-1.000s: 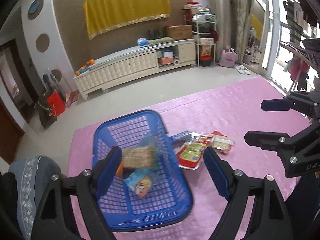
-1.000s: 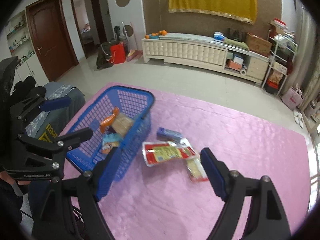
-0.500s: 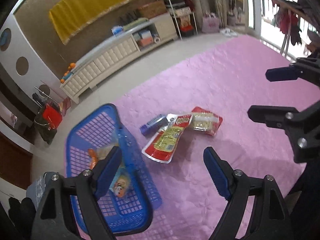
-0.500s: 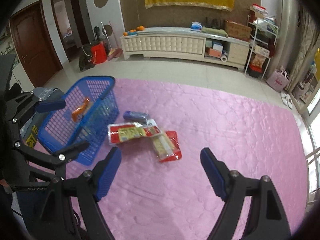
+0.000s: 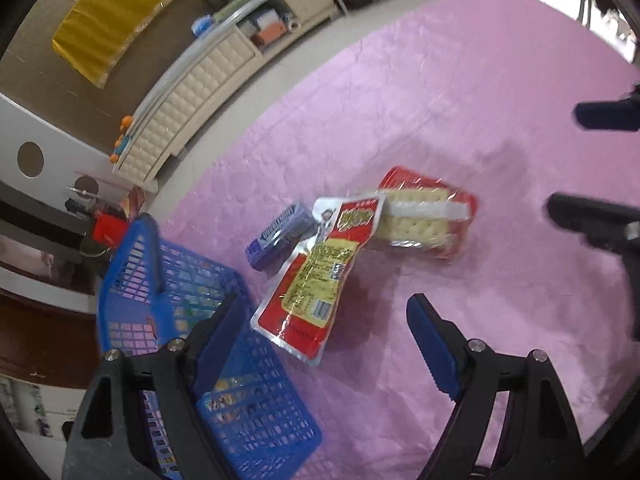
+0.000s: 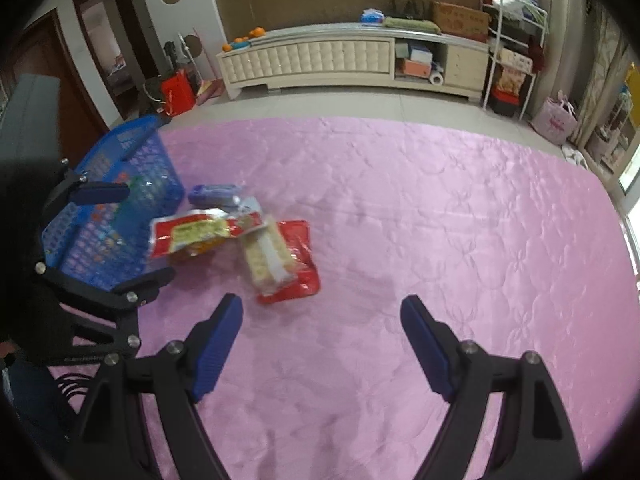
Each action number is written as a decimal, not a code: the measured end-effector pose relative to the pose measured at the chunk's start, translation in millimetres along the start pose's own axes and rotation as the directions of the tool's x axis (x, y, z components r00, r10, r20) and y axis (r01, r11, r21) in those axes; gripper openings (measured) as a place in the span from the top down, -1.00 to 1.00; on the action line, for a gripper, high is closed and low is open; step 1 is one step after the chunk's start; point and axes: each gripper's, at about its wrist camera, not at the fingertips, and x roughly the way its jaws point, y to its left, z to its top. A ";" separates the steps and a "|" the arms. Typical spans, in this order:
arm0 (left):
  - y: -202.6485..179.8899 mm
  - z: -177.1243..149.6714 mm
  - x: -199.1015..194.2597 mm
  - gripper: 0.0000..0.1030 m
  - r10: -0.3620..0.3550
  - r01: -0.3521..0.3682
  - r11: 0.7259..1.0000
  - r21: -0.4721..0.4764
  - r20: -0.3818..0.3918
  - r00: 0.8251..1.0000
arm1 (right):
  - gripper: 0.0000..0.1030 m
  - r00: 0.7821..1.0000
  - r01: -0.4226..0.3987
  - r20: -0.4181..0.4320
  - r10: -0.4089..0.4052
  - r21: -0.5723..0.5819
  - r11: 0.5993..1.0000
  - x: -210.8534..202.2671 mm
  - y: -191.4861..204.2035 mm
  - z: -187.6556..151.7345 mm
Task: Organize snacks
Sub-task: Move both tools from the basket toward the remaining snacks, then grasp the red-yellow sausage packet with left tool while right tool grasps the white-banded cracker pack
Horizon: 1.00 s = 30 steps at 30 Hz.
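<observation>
Both grippers empty above the pink quilted cover, three snack packs not yet in the basket.

Nearest, the left gripper (image 5: 328, 340) and the right gripper (image 6: 320, 344) each have their blue-padded fingers spread wide with nothing between them. Past them, on the pink quilted cover (image 6: 440, 220), lie the leftovers: a long red-and-yellow foil snack pouch (image 5: 316, 276), its long axis running from the basket's wall up toward a clear-wrapped cracker pack on red film (image 5: 424, 216), whose near end it overlaps. Just behind the pouch is a small purple rectangular packet (image 5: 278, 236), angled roughly parallel to it. At the cover's left edge stands the blue plastic lattice basket (image 5: 256, 432), already holding a few wrapped snacks seen through its mesh. So I judge the sorting partly done, with three packs left to gather.
</observation>
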 end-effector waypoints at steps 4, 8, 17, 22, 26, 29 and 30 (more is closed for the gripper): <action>-1.3 8.7 28.7 -0.51 0.024 -0.023 0.999 0.027 -0.064 0.998 | -0.64 0.999 -0.028 -0.015 0.028 0.013 1.000 16.8 -11.8 -0.7; -1.2 15.5 46.1 -0.43 0.052 -0.048 0.998 0.045 -0.095 0.994 | -0.64 0.998 -0.059 -0.027 0.059 0.022 0.998 30.6 -16.0 -3.5; -7.2 19.1 63.5 0.80 -0.018 0.027 0.998 0.057 -0.157 0.987 | -0.64 0.990 -0.139 -0.019 0.139 -0.007 0.990 35.4 -10.3 -10.0; -3.4 13.5 49.2 0.88 -0.075 0.077 0.997 0.012 -0.107 0.991 | -0.64 0.990 -0.133 -0.049 0.130 -0.069 0.989 33.8 -1.2 -8.8; 8.1 3.8 34.0 0.90 -0.124 0.119 0.989 -0.082 -0.050 0.991 | -0.64 0.985 -0.171 -0.052 0.166 -0.105 0.980 29.0 7.7 -3.8; 19.5 -8.1 22.3 0.90 -0.133 0.131 0.981 -0.145 -0.001 0.991 | -0.64 0.973 -0.228 -0.070 0.221 -0.109 0.968 28.5 12.9 0.1; 25.6 -13.2 17.2 0.90 -0.146 0.147 0.972 -0.181 0.020 0.989 | -0.64 0.974 -0.223 -0.075 0.215 -0.120 0.967 29.7 15.7 1.7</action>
